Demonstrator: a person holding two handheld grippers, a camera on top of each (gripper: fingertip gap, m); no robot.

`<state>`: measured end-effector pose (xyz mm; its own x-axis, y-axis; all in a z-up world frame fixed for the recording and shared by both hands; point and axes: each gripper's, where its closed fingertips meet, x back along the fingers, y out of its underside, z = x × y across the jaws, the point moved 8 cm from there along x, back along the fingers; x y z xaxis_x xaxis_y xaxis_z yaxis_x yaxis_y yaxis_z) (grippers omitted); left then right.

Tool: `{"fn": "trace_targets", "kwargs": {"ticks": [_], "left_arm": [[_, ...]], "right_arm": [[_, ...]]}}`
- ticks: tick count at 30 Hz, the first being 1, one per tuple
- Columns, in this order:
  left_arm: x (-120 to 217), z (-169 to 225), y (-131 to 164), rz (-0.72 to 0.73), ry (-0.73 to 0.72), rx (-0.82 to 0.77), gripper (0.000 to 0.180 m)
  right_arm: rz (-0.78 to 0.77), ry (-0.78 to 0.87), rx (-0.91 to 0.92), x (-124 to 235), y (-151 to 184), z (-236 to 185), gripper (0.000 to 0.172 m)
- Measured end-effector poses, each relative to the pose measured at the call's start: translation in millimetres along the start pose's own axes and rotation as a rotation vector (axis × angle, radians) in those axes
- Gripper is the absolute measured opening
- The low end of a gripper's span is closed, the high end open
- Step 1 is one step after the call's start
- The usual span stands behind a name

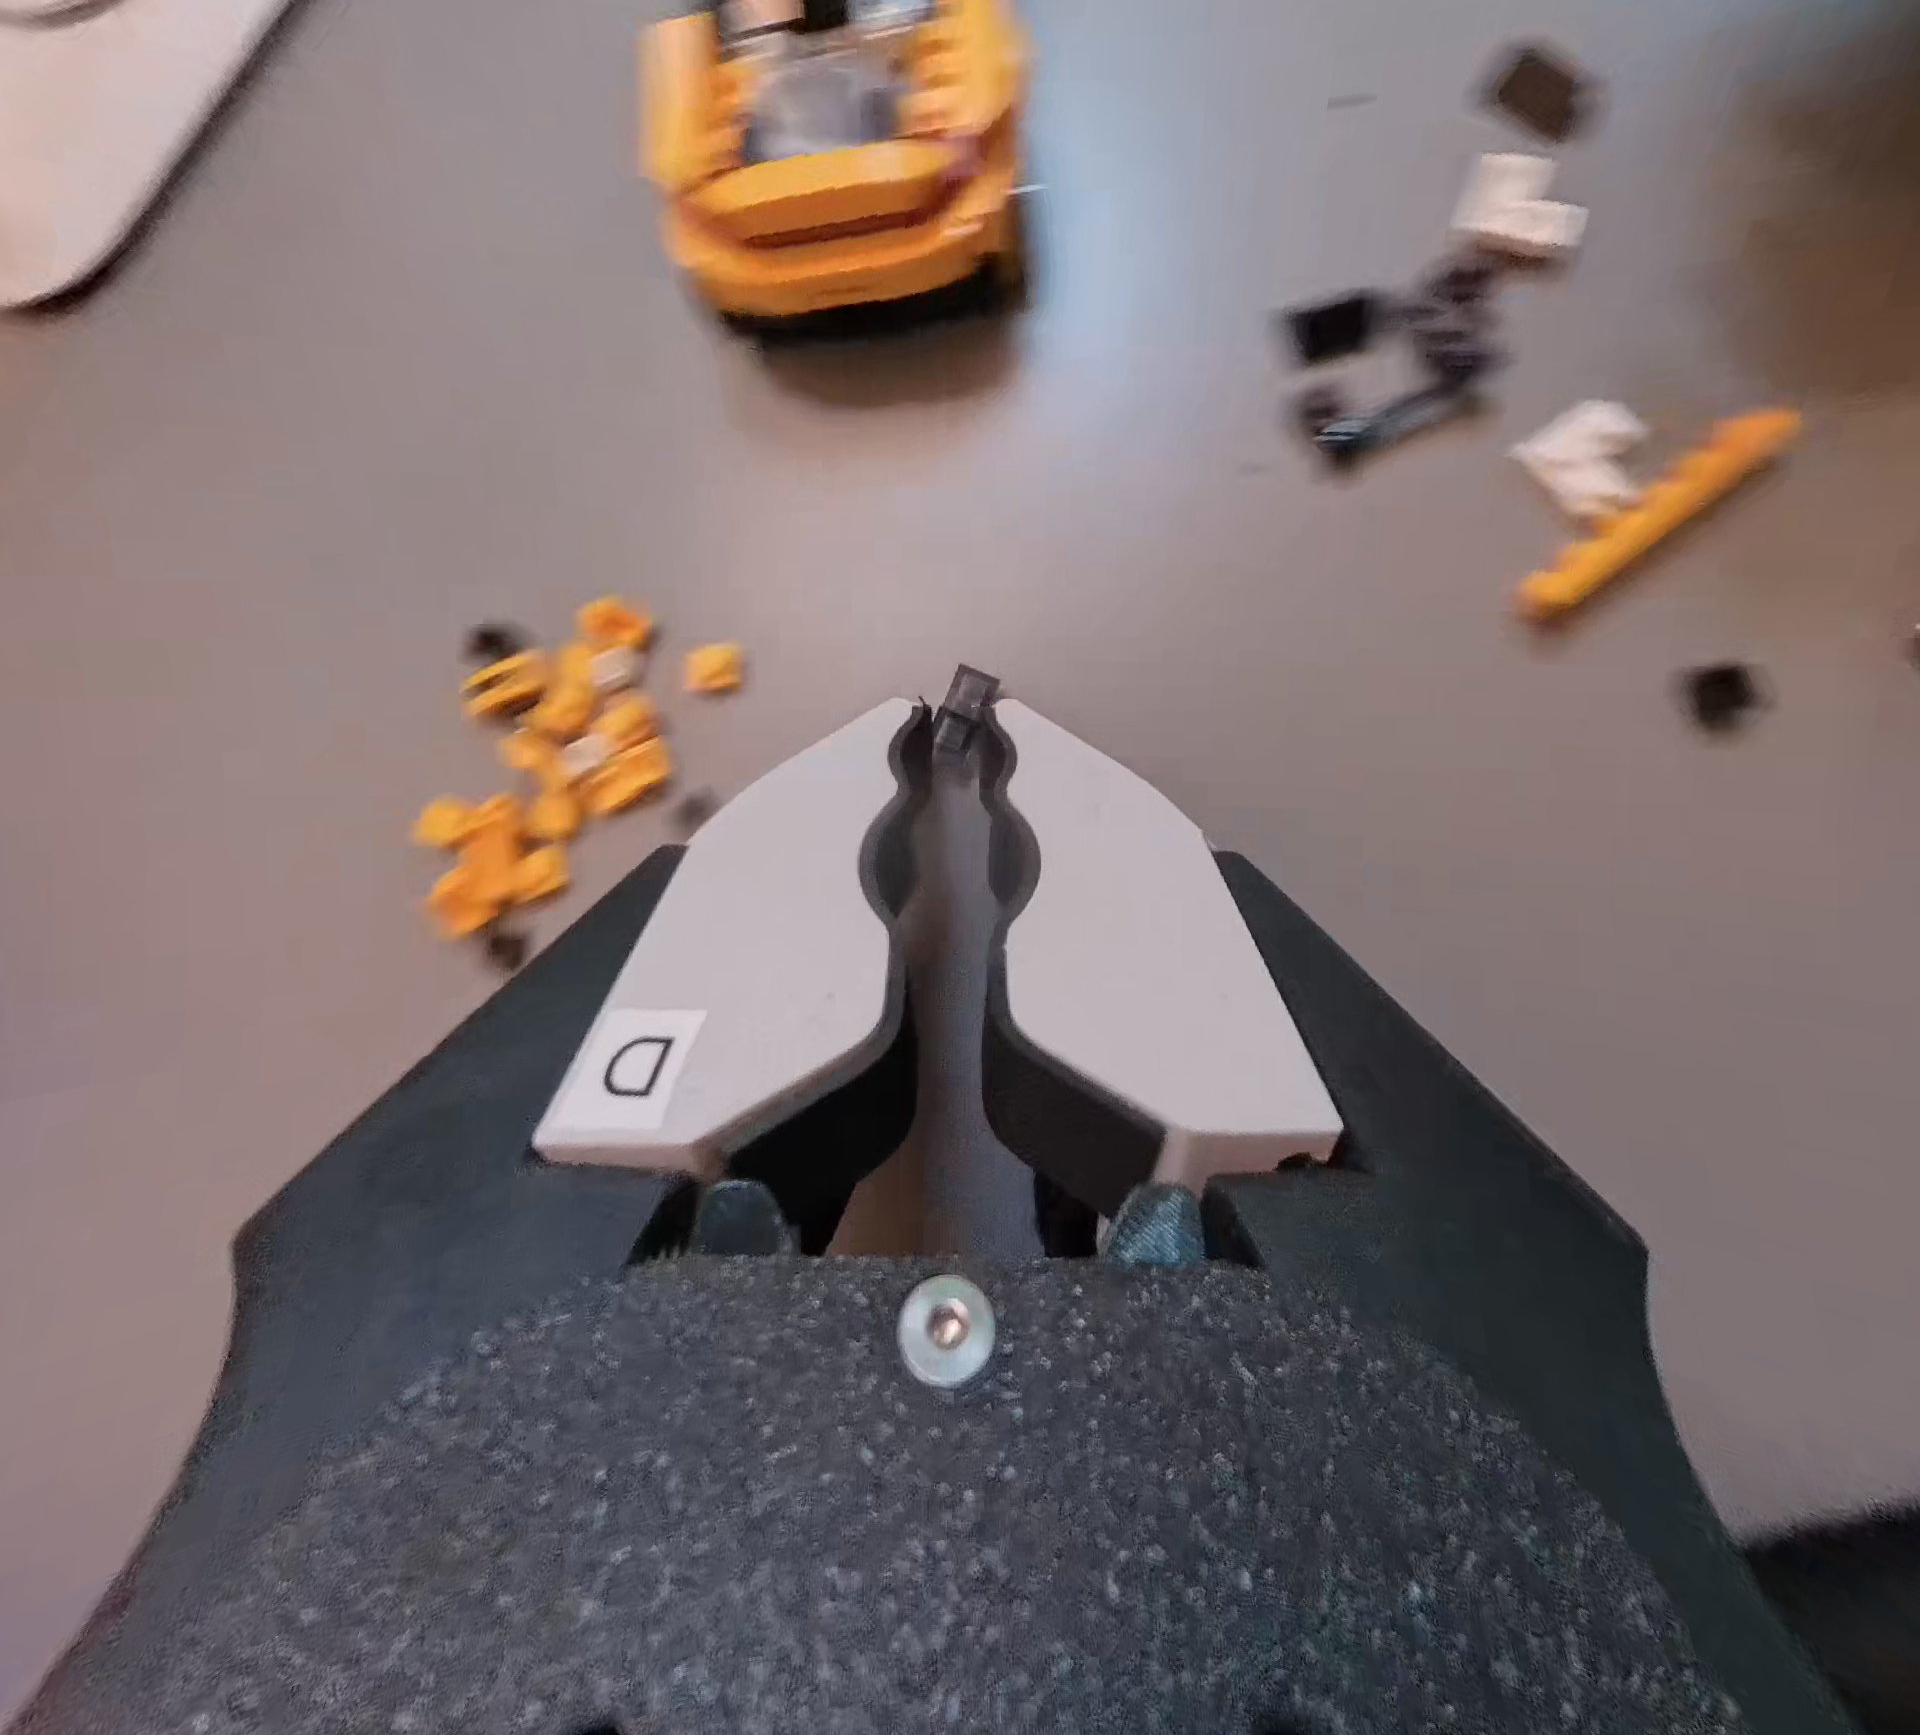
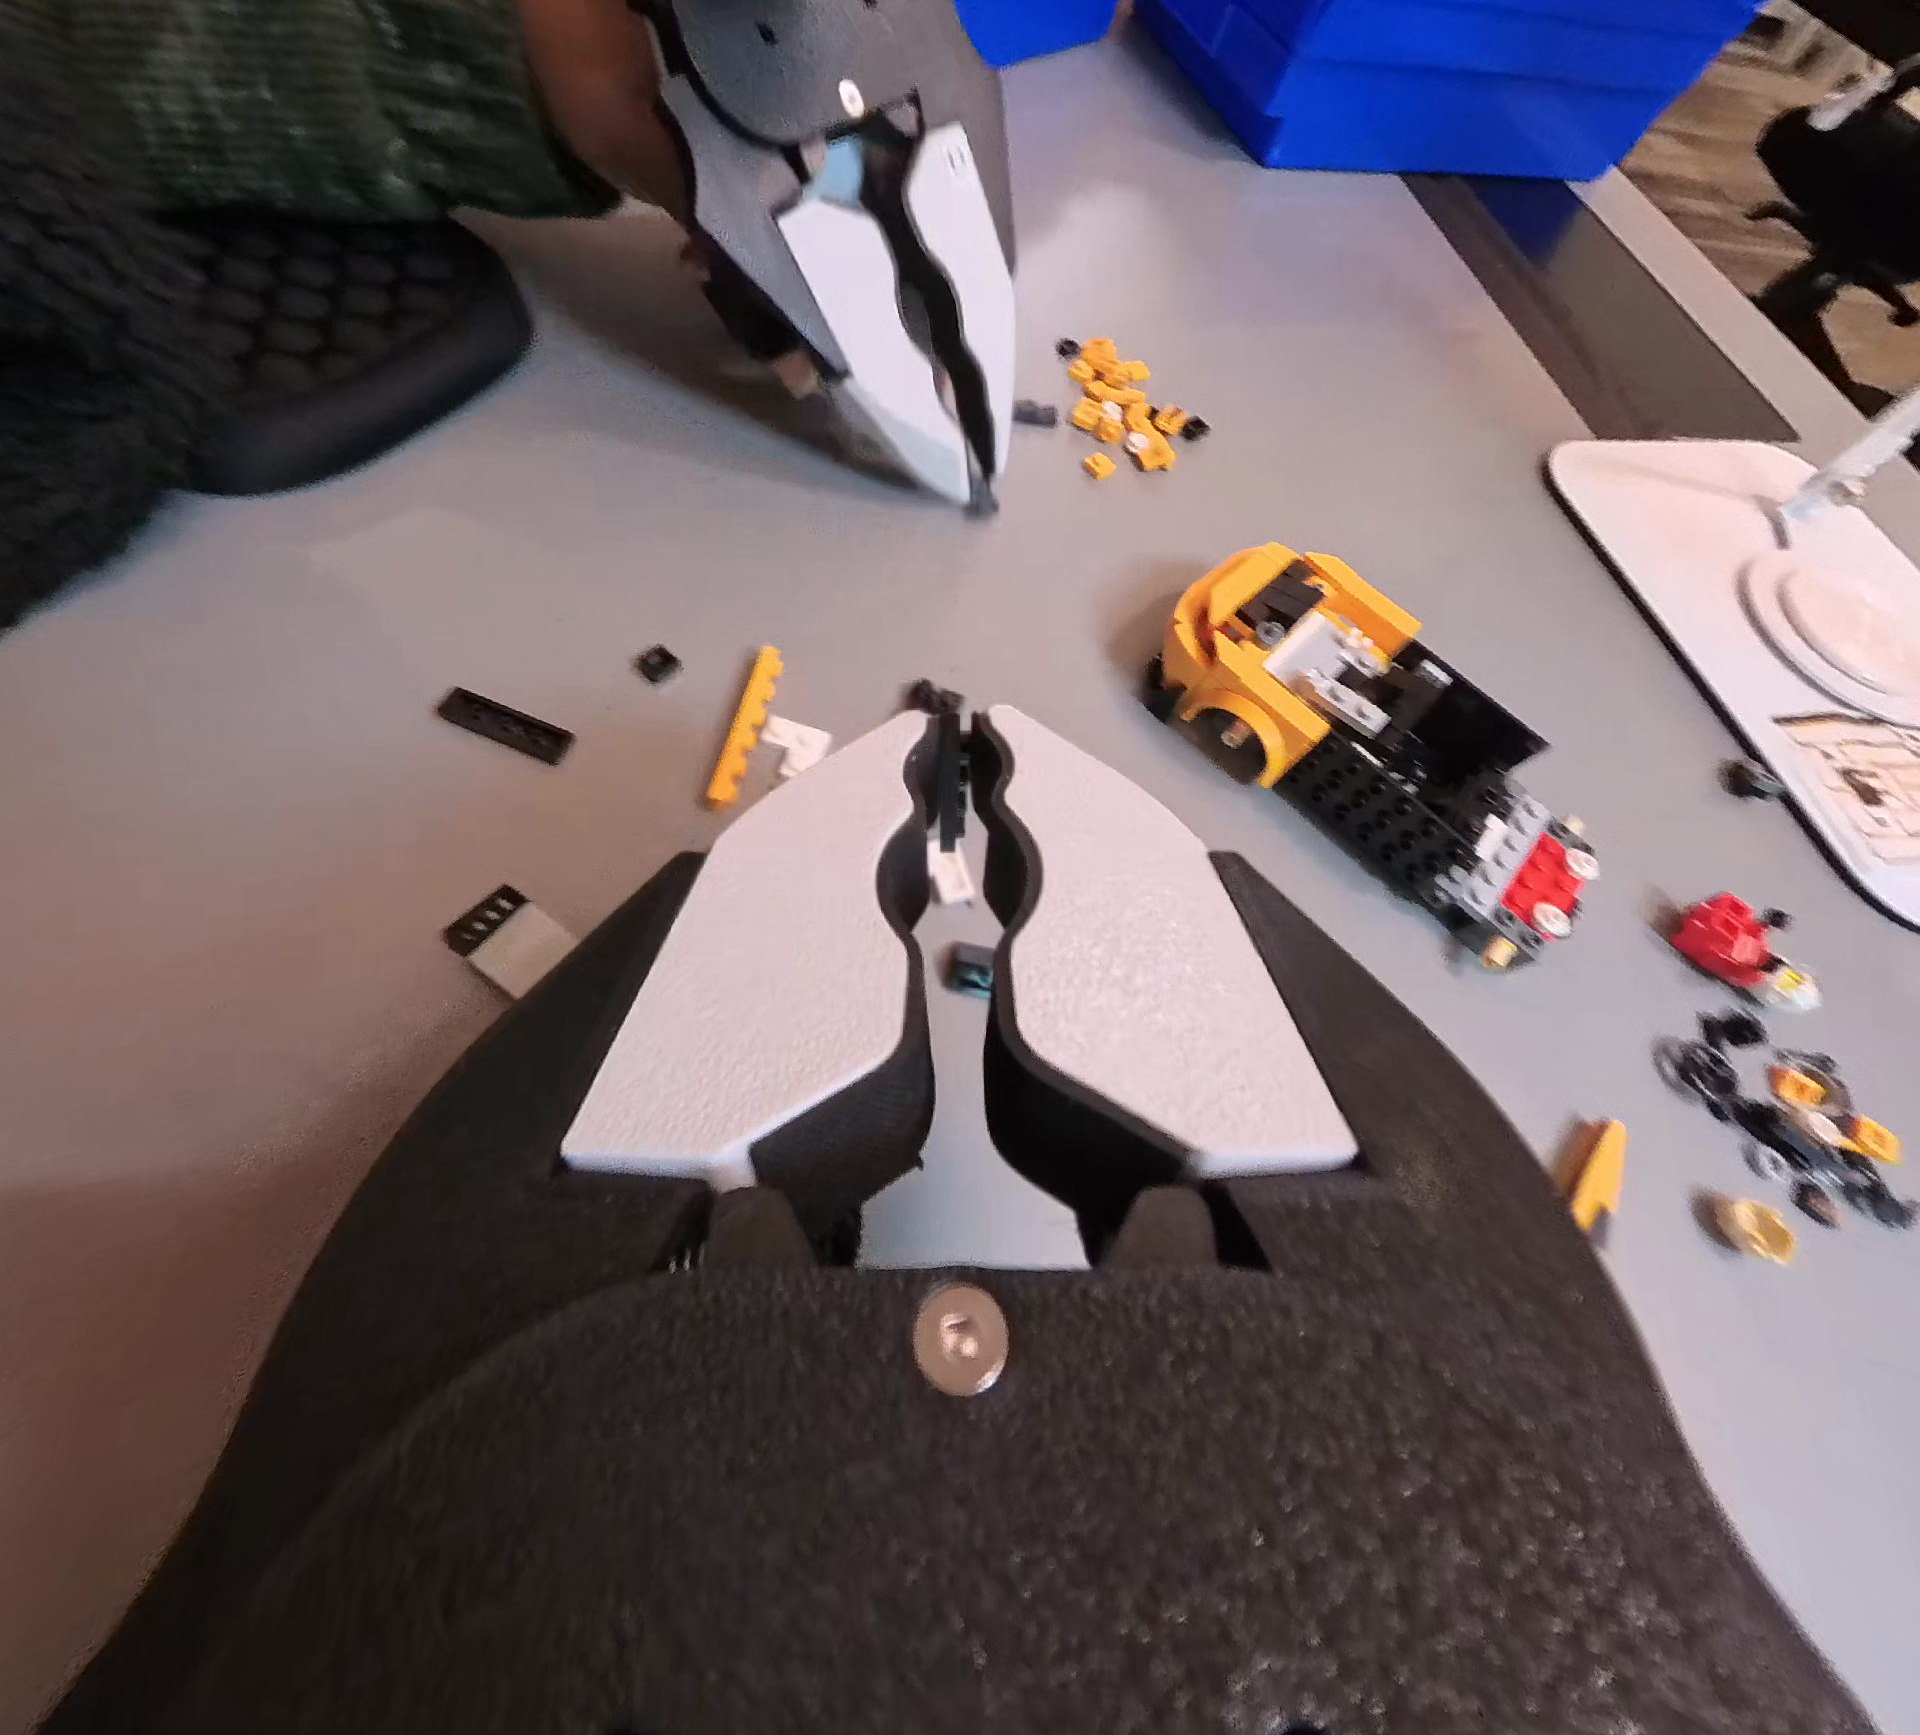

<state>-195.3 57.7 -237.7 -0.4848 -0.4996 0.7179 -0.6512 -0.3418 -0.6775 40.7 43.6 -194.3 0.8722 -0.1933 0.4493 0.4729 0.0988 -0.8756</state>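
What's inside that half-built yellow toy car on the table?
The yellow toy car is open on top: black, white and grey bricks show inside, with a red block at one end. Whatever lies beneath those bricks and under the car is covered.

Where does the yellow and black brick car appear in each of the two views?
Left wrist view: the brick car is at top centre, blurred, straight ahead of the left gripper.
Right wrist view: the car is right of centre, beside the white tray.
Shared landmark: the pile of small yellow bricks.
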Motion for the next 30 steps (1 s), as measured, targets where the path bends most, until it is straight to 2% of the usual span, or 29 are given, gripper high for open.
{"fn": "trace_targets", "kwargs": {"ticks": [1,3,6,7,9,13,16,19,22,24,30], "left_arm": [[2.0,-9.7,2.6,-0.007,-0.07,0.042,0.009],[6.6,-21.2,4.2,0.021,-0.119,0.127,0.021],[13.9,-22.8,-3.3,0.122,-0.109,0.167,0.037],[15.7,-19.6,-7.0,0.152,-0.081,0.162,0.037],[19.1,-7.3,-17.3,0.249,0.054,0.177,0.034],[26.3,26.4,-41.3,0.437,0.471,0.289,0.029],[31.4,49.0,-58.7,0.56,0.751,0.345,0.032],[30.2,60.9,-64.5,0.593,0.911,0.334,0.036],[34.4,67.7,-62.8,0.62,1.129,0.339,0.035],[37.2,70.6,-61.8,0.631,1.222,0.327,0.035],[37.9,82.2,-60.4,0.585,1.347,0.28,0.03]], "right_arm": [[-0.011,0.024,0.002,1.0,1.1,2.9,0.005],[0.001,0.041,-0.005,3.1,1.4,5.8,0.005],[0.026,0.048,0.017,4.1,-0.4,4.9,0.005],[0.035,0.052,0.039,4.0,-1.3,3.4,0.005],[0.064,0.072,0.1,3.7,-4.9,-1.1,0.005],[0.114,0.179,0.353,2.1,-16.0,-17.3,0.005],[0.225,0.211,0.537,2.2,-29.0,-37.5,0.005],[0.307,0.22,0.669,4.3,-40.9,-56.6,0.005],[0.348,0.233,0.763,7.7,-49.7,-72.0,0.005],[0.36,0.213,0.796,8.7,-52.5,-79.5,0.005],[0.411,0.108,0.786,10.4,-56.6,-94.1,0.005]]}}
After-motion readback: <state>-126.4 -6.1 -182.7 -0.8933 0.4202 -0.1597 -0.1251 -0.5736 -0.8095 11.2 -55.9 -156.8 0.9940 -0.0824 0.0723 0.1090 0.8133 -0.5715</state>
